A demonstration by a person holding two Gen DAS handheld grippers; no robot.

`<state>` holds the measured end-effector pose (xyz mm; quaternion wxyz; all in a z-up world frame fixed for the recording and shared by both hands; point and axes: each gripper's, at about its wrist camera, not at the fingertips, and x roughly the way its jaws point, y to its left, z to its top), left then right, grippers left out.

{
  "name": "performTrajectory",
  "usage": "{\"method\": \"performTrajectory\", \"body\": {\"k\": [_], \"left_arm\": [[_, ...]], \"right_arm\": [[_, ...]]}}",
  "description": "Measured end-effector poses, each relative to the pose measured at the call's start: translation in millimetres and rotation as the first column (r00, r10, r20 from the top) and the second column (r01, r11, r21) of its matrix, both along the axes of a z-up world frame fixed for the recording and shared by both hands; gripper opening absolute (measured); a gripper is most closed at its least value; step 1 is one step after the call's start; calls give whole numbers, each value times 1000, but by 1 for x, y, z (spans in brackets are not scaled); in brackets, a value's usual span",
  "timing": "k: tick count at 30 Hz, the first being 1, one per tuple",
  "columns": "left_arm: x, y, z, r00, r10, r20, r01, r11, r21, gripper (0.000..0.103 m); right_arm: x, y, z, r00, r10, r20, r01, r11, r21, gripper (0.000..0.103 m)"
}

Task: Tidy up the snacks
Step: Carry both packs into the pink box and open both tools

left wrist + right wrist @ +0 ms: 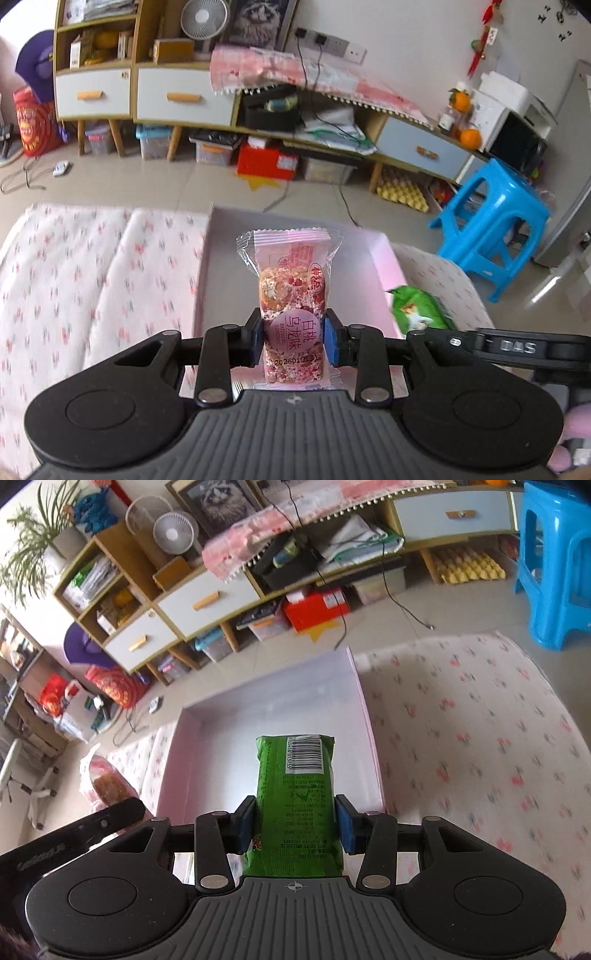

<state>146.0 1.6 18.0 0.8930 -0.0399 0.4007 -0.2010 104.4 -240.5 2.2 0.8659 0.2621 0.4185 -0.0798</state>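
Above pink box (364,716) — both jaws gripping snack packets (291,306).

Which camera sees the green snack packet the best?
The right wrist view. The green snack packet fills the middle, clamped in the right gripper, with its barcode and print showing. The left wrist view catches only a blurry corner of it at the right, beside the pink box.

Pink clear-wrapped snack packet (293,314) between left gripper (294,341) fingers, shallow pink cardboard box (384,254) ahead beneath fingertips, green foil snack pack (295,801) between right gripper (294,825) fingers, floral white tablecloth (480,738) right of box, blue plastic stool (491,221) beyond.
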Motion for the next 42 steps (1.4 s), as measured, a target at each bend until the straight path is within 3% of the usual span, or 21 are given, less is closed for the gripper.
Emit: {"method": "performTrajectory", "body": {"k": [5, 12, 22, 28, 35, 36, 38, 40, 42], "left_arm": [[38, 2, -25, 999, -13, 45, 10, 998, 59, 29], [49, 7, -55, 996, -46, -77, 57, 988, 146, 29], [41, 12, -45, 983, -73, -168, 102, 980, 171, 30], [52, 9, -49, 975, -77, -208, 115, 977, 177, 30], [51, 5, -57, 985, -95, -143, 116, 982, 149, 32], [50, 4, -57, 987, -99, -129, 118, 982, 148, 35], [46, 3, -55, 989, -111, -100, 125, 981, 147, 45], [42, 2, -51, 990, -115, -77, 125, 982, 142, 55], [37, 1, -46, 991, -120, -60, 128, 983, 134, 68]], "right_arm": [[29, -9, -15, 999, 24, 45, -22, 998, -54, 43], [50, -2, -48, 997, 74, 3, -73, 988, -133, 43], [46, 8, -54, 995, 94, -41, -100, 980, -170, 43], [51, 6, -54, 996, 92, -17, -93, 981, -170, 43], [54, 12, -57, 996, 91, -18, -93, 963, -253, 44], [52, 12, -55, 996, 91, -10, -91, 964, -252, 44], [49, 11, -51, 996, 93, -1, -91, 967, -239, 60], [45, 11, -45, 996, 90, 9, -86, 970, -229, 69], [40, 13, -37, 996, 90, 17, -84, 969, -232, 71]]}}
